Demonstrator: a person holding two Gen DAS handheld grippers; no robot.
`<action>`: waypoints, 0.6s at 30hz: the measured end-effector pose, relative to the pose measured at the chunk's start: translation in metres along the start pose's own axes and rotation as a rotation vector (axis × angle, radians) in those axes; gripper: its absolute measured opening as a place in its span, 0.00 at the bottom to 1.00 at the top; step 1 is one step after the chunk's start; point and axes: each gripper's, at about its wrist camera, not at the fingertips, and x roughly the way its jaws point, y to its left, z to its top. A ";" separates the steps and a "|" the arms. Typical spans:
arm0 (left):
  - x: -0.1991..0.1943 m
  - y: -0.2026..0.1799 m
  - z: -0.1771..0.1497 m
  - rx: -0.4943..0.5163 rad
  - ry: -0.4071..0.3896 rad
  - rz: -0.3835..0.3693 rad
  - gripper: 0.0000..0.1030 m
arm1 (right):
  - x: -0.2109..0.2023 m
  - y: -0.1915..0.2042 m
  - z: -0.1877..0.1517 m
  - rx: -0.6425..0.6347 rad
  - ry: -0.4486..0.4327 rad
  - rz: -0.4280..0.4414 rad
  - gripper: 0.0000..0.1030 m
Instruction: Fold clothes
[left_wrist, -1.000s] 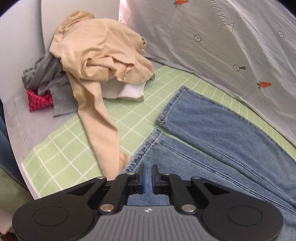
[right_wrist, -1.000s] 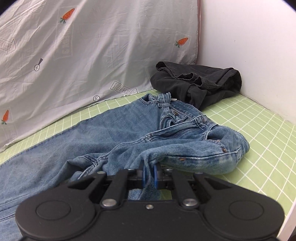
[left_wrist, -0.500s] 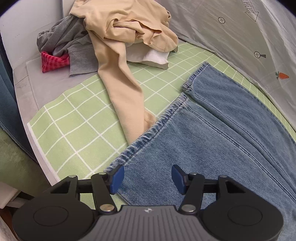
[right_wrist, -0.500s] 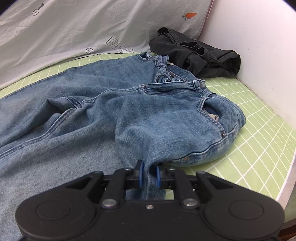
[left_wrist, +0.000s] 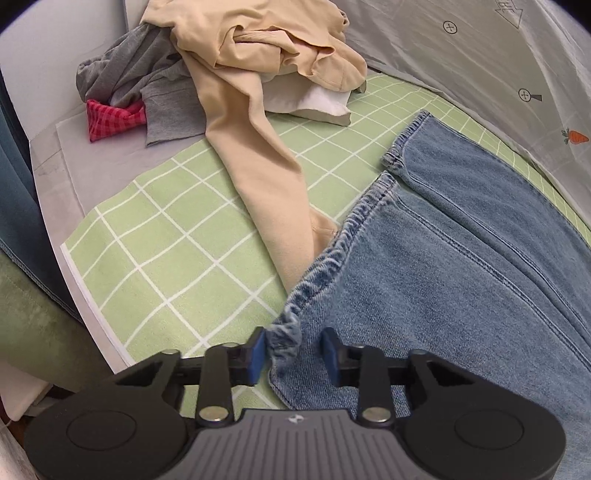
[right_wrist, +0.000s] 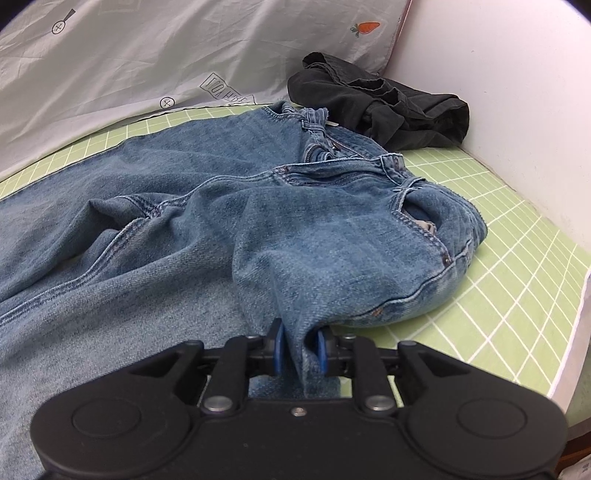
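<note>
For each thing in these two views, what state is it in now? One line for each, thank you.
Left claw: open, astride the hem corner of the jeans.
Right claw: shut on a denim fold.
Blue denim jeans: spread out, waist end bunched.
Beige cotton garment: crumpled, one long part trailing to the jeans hem.
Grey knit garment: crumpled.
Black garment: crumpled in the corner.

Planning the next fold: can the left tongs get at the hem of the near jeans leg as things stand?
Probably yes. The left tongs are open and already straddle the near hem of the jeans; nothing lies between them, and the beige garment lies farther off.
</note>
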 end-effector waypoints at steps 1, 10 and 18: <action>-0.001 -0.004 0.002 0.022 -0.006 0.009 0.16 | -0.001 -0.003 0.001 0.011 -0.005 0.006 0.17; -0.062 -0.029 0.047 -0.010 -0.188 -0.038 0.13 | -0.046 -0.017 0.042 0.023 -0.209 0.043 0.10; -0.072 -0.066 0.098 -0.057 -0.291 -0.071 0.12 | -0.054 -0.013 0.098 0.103 -0.337 0.081 0.08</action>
